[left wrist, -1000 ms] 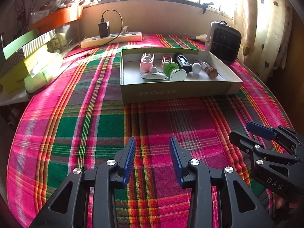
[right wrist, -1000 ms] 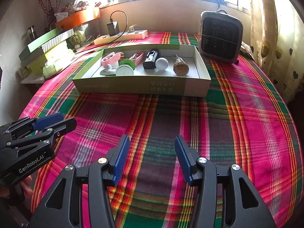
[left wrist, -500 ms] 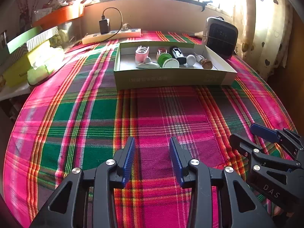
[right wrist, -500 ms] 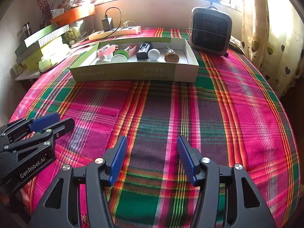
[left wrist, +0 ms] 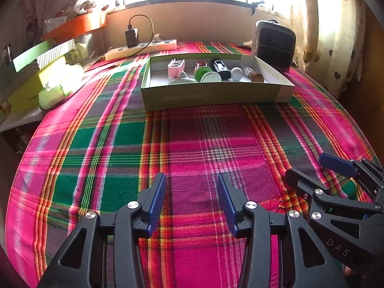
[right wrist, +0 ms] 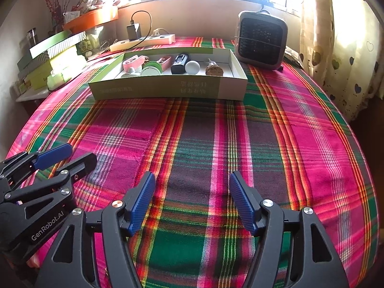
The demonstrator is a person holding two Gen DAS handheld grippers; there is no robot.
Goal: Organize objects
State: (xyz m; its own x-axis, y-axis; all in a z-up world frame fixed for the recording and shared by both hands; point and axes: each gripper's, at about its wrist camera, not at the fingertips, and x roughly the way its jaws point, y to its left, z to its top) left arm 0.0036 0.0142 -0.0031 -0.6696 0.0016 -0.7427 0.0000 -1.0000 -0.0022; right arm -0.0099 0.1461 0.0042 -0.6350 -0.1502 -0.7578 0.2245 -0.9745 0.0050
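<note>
left gripper (left wrist: 190, 182) jaws opening (empty), right gripper (right wrist: 190, 180) likewise, box (right wrist: 168, 88) beyond

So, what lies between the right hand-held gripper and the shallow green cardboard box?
Only bare plaid tablecloth, as the right wrist view shows, from right hand-held gripper to shallow green cardboard box.

A shallow green-and-white cardboard box (right wrist: 168, 88) sits open on the plaid cloth, its long side facing the cameras. Inside, in a row from left: a pink clip-like item (right wrist: 131, 63), a grey-white piece (right wrist: 130, 72), a green-and-white spool (right wrist: 151, 68), a black rectangular device (right wrist: 180, 63), a white ball (right wrist: 192, 67), a brown cork-like stopper (right wrist: 214, 70).
</note>
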